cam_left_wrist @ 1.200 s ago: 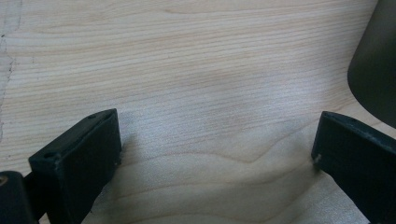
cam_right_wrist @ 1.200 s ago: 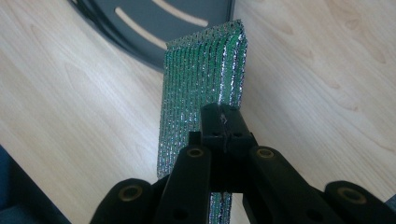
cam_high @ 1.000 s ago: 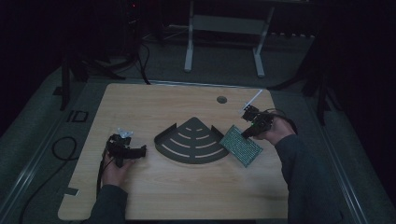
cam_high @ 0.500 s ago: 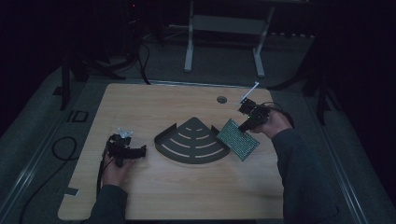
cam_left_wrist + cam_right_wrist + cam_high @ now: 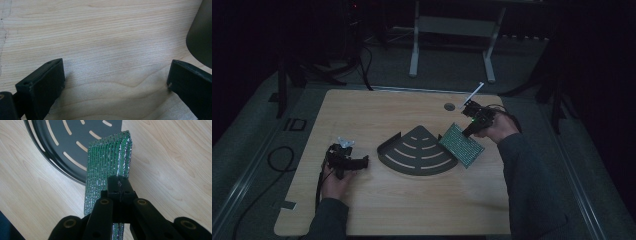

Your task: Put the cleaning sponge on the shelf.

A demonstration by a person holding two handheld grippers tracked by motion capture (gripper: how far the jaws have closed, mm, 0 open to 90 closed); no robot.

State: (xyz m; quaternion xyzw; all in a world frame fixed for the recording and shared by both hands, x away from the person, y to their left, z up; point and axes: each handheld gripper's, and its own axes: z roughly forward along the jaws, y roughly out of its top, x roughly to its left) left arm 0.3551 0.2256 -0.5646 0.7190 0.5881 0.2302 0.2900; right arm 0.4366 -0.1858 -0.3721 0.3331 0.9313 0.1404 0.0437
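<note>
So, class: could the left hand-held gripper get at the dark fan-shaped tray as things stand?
Probably yes. The left hand-held gripper is open and lies on the table beside the tray, with bare wood between them. The right hand-held gripper holds a green pad at the tray's far side.

A dim lab or test room: one bare wooden counter [image 5: 412,210] on grey carpet [image 5: 257,145], cables [image 5: 277,160] trailing over the floor, a metal stand [image 5: 452,30] behind, darkness all round, nothing homely.
</note>
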